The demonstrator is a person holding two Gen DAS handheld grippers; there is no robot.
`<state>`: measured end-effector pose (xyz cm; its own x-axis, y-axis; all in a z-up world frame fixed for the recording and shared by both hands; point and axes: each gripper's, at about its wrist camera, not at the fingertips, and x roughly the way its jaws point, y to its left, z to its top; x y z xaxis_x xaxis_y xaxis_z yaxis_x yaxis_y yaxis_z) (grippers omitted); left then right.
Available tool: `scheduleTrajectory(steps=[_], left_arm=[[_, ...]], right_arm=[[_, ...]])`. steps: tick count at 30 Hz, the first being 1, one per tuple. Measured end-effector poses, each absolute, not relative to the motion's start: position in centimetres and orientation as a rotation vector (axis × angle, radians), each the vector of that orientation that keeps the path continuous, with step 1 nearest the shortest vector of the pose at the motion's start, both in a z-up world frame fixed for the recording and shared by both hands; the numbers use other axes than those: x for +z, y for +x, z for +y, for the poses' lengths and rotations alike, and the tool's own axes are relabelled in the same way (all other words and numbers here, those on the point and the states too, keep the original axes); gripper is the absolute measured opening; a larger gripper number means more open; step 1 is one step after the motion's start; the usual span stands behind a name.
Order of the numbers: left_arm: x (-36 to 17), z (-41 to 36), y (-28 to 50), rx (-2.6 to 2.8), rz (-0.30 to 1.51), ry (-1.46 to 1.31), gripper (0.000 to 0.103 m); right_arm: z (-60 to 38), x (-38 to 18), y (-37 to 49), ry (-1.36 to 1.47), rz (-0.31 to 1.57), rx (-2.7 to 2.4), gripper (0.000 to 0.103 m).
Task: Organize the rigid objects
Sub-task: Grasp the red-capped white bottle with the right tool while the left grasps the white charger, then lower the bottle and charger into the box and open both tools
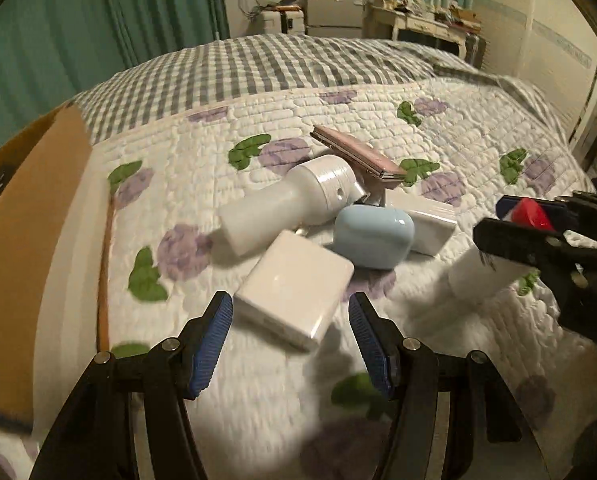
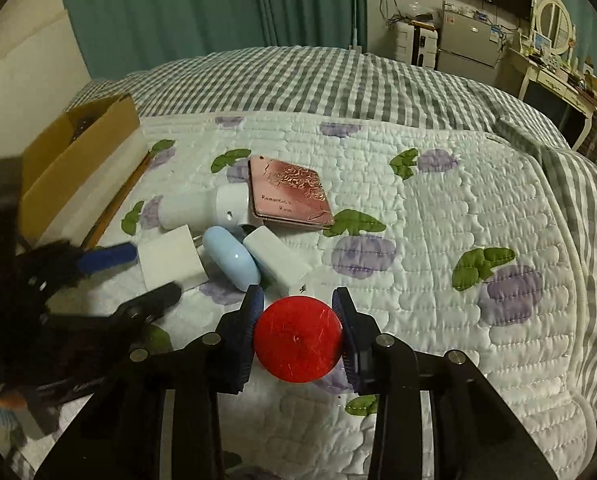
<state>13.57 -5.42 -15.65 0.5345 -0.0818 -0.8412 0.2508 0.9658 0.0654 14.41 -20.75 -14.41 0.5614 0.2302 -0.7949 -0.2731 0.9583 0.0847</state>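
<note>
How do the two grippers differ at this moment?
The right gripper is clamped on a red-capped white bottle; the left gripper stands open, holding nothing. The left hovers over a white square block, not touching. Both have blue pads and point down at the quilt.

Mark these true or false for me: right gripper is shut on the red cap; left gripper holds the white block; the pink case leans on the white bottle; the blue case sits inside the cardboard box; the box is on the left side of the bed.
1. The right gripper is shut on the red cap. True.
2. The left gripper holds the white block. False: its jaws are open, with the block ahead between the fingers.
3. The pink case leans on the white bottle. True.
4. The blue case sits inside the cardboard box. False: it lies on the quilt.
5. The box is on the left. True.
</note>
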Motion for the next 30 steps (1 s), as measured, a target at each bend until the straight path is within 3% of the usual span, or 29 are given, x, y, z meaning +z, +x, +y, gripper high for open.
scheduleTrajectory(steps=[17, 30], left_arm=[[-15.2, -5.9, 12.6, -0.212, 1.000, 0.226, 0.059], [-2.4, -1.1, 7.7, -0.201, 0.809, 0.116, 0.054]], right_arm=[[-20.4, -13.0, 12.5, -0.086, 0.856, 0.254, 0.035], [-16.0, -2.8, 8.1, -0.141, 0.691, 0.258, 0.035]])
